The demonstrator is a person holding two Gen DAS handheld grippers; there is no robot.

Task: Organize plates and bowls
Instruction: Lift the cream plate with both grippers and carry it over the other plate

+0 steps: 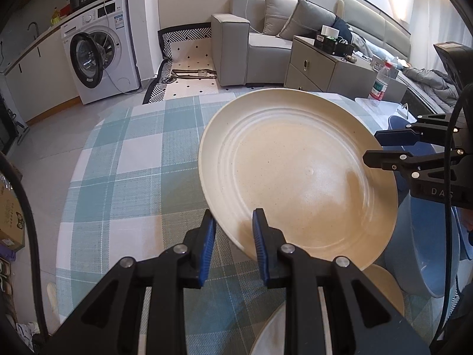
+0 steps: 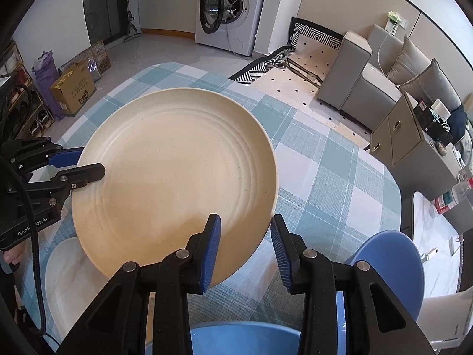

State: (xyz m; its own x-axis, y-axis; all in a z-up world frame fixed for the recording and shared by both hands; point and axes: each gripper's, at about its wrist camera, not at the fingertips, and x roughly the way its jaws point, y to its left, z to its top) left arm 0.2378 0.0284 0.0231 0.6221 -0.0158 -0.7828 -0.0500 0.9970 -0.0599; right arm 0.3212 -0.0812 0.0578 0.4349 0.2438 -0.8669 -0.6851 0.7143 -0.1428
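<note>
A large cream plate [image 1: 298,174] is held tilted above the checked tablecloth [image 1: 127,159]; it also shows in the right wrist view [image 2: 174,171]. My left gripper [image 1: 233,219] has its jaws on either side of the plate's near rim with a gap between them. My right gripper [image 2: 245,222] straddles the opposite rim, jaws apart. Each gripper shows in the other's view, the right one [image 1: 375,145] and the left one [image 2: 88,162], both at the plate's edge. A white plate [image 2: 71,269] lies on the table beneath. A blue bowl [image 1: 425,245] stands at the right.
A blue plate [image 2: 390,263] and a blue bowl rim [image 2: 242,337] lie near the right gripper. A water bottle [image 1: 381,81] stands at the table's far edge. A washing machine [image 1: 100,50], a grey sofa [image 1: 254,38] and a cabinet [image 1: 319,65] stand beyond the table.
</note>
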